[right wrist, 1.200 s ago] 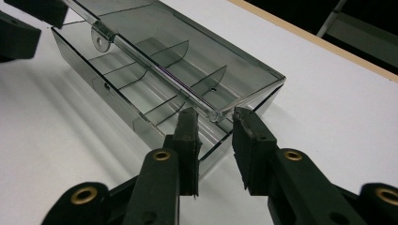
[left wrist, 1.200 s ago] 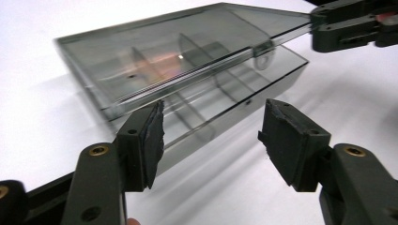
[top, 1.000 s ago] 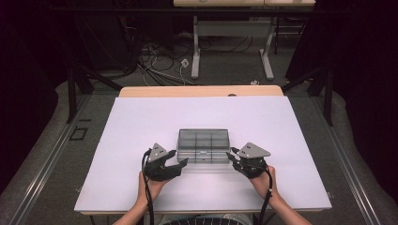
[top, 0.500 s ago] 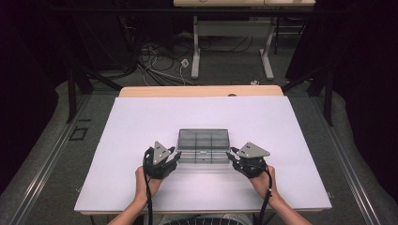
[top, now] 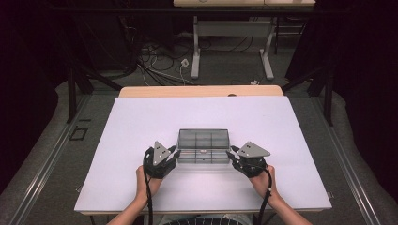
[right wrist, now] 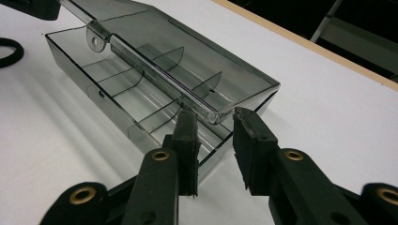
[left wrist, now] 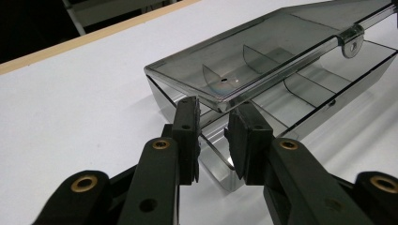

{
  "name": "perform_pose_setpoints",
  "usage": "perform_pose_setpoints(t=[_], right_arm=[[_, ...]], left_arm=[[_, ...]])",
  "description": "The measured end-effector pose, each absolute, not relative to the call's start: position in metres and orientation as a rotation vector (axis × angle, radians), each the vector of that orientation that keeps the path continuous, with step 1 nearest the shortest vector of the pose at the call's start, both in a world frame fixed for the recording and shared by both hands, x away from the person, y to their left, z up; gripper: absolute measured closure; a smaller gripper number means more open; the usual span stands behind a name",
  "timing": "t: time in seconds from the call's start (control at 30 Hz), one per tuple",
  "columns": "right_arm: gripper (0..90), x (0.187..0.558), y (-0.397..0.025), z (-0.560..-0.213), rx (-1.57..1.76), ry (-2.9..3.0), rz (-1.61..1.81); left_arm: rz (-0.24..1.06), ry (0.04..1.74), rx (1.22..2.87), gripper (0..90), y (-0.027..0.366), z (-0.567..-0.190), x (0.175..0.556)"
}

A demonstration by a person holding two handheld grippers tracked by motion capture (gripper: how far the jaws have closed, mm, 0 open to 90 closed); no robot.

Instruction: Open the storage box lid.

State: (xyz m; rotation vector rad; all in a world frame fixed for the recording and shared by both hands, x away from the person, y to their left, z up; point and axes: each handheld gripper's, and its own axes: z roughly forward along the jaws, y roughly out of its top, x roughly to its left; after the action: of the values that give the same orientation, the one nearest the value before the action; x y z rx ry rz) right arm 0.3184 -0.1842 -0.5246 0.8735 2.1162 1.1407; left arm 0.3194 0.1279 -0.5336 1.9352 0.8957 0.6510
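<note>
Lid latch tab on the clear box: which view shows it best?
The left gripper view: the latch tab sits sharp on the front edge of the part-raised lid of the clear box. The right gripper view shows it too, smaller and farther off. In the high view it is a tiny speck.

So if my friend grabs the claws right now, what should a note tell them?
Left claw: open, jaws either side of the left front corner of the smoky clear plastic compartment box, at its lid edge.
Right claw: open, the same at the right front corner.
Box: middle of the white table, lid slightly raised, not latched; a small thing inside, too small to tell.
Done: both claws lined up.
Left: probably grip and move the lid; which way is unclear.
</note>
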Motion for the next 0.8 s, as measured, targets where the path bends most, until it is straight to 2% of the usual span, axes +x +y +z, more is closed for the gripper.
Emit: perform_pose_setpoints(t=[0.8], right_arm=[[70.2, 0.332, -0.177, -0.507, 0.85, 2.092, 1.09]], left_arm=[[0.709, 0.832, 1.909, 74.3, 0.129, -0.518, 0.326]])
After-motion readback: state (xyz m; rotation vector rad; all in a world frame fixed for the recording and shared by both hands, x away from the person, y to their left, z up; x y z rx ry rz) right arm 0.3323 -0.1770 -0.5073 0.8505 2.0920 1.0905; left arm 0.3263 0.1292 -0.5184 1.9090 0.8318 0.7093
